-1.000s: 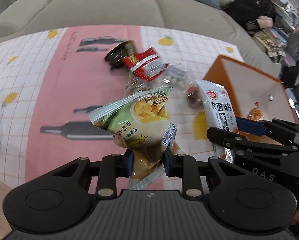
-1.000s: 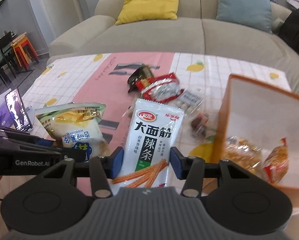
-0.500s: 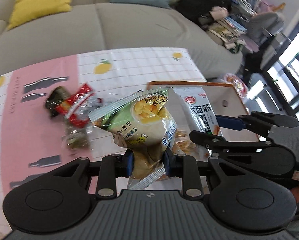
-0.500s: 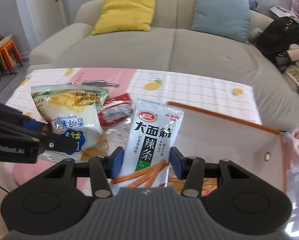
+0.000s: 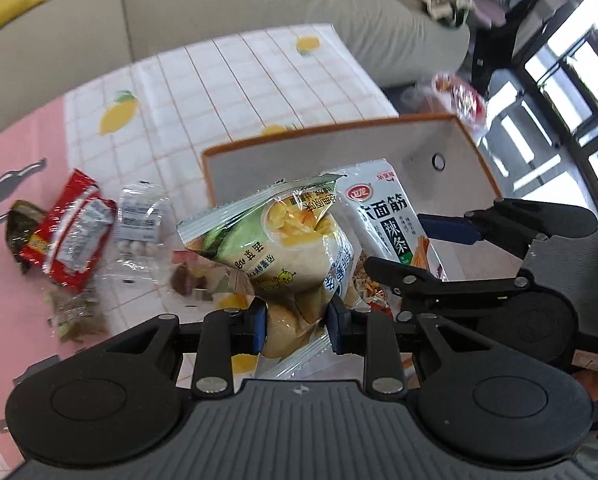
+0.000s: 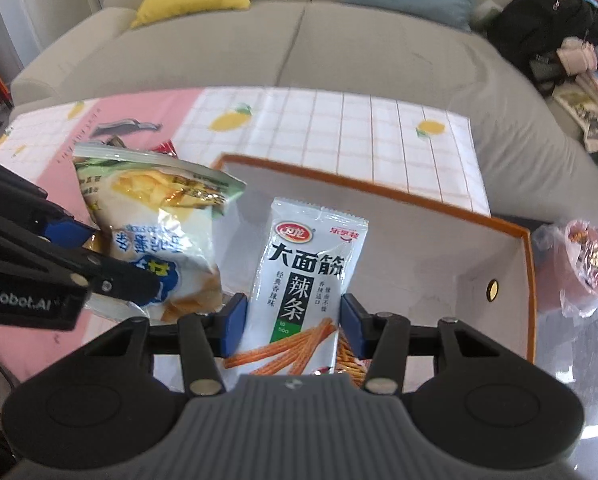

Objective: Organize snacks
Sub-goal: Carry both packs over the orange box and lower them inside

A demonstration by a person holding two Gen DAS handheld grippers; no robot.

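Snack packets sit clamped upright: chips bag (image 5: 295,256) in left gripper (image 5: 297,326), spicy strips (image 6: 303,280) in right gripper (image 6: 293,320).

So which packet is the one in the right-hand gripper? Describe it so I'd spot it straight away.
Find the orange-rimmed box on the lemon-print tablecloth before the sofa. Above its open top, the right gripper pinches a tall white packet. Unlike the puffy green-and-yellow chip bag beside it, this one is flat, with bold black characters, a red oval logo and orange sticks at its base.
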